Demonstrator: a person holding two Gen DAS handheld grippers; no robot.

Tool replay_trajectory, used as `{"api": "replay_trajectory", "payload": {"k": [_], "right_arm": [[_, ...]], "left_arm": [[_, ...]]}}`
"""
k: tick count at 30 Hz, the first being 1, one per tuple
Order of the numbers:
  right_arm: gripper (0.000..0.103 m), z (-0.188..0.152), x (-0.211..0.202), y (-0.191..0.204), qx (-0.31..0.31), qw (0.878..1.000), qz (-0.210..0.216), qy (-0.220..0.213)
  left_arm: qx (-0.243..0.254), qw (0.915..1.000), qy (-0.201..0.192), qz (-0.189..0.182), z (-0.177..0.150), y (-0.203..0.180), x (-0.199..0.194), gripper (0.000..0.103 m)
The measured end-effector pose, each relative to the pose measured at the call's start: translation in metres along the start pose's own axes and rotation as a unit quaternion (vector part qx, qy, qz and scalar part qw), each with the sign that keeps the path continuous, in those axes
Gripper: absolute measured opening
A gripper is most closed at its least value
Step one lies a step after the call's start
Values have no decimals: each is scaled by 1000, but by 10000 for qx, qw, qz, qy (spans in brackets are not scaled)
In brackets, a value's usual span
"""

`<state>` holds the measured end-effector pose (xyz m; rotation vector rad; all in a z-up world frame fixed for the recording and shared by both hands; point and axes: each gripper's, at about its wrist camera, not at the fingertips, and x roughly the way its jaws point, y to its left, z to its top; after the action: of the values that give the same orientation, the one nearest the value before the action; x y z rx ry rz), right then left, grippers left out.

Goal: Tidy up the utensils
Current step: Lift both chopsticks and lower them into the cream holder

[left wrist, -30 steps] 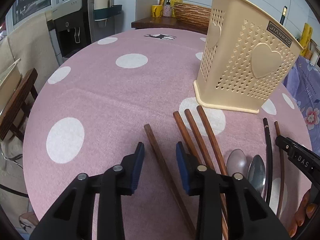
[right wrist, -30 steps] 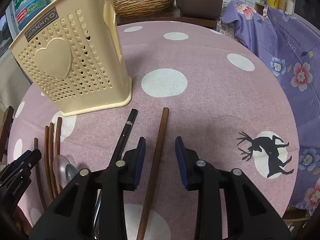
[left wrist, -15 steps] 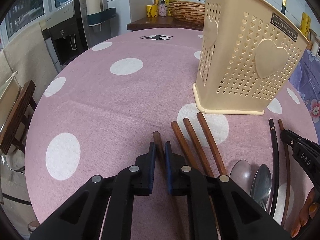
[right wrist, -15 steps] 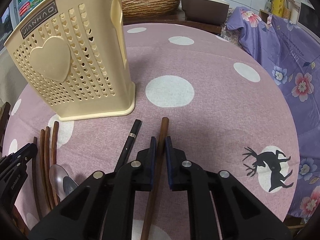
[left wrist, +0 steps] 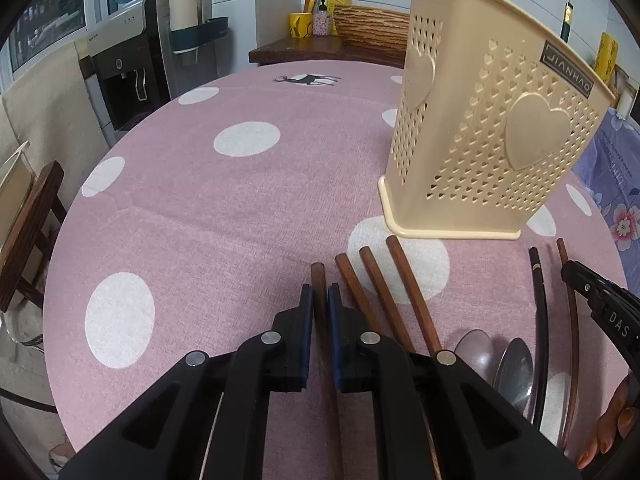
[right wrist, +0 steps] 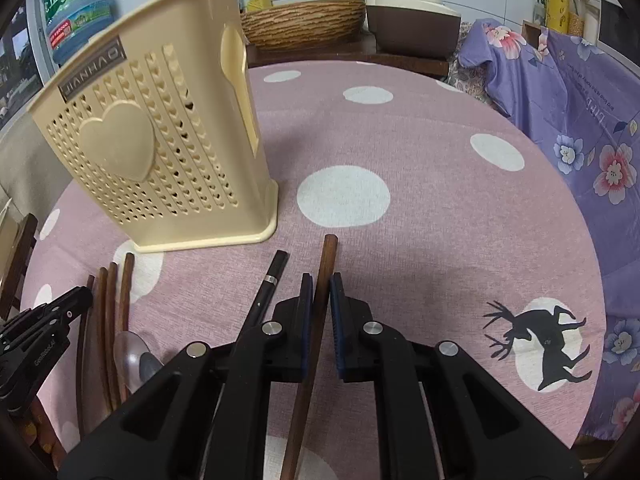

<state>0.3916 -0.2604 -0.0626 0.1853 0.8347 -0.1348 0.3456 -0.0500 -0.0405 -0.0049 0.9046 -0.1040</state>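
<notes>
While the cream holder (left wrist: 496,140) stands upright near the far edge of the round table (left wrist: 192,216), bare pink cloth lies open to its left and right. Nearer than the holder, the left gripper (left wrist: 319,300) is clamped on a brown chopstick (left wrist: 318,280), and the right gripper (right wrist: 319,292) is clamped on another wooden chopstick (right wrist: 329,252); a second ago both pairs of jaws stood wide apart over these sticks. Three more brown sticks (left wrist: 384,280) fan toward the holder's base, with two metal spoons (left wrist: 492,356) and a black chopstick (right wrist: 274,276) between the grippers. Heart-shaped holes perforate the plastic holder; white dots and a deer print (right wrist: 540,340) mark the cloth.
</notes>
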Motion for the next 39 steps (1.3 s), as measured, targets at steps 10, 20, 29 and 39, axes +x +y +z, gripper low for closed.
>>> {"api": "replay_trajectory", "payload": {"k": [10,20,29,39], "right_arm": [[8,13,-44,-6,61,9967,574,-564],[8,30,-110,-11,-118,9891,900,-1164],[8,51,-160,-23,-141,9819,1109,-1529],[8,62,-176,-19,-323,9795,1091,-1663]], "left_arm": [[-148,9982,-480,-329,14,7,-38,9],[-156,9890,-1286,-721,40,16,-101,8],[-64,9818,-1699,-845,58,22,-137,8],[-43,9797,-1816,-845,64,27,-148,8]]}}
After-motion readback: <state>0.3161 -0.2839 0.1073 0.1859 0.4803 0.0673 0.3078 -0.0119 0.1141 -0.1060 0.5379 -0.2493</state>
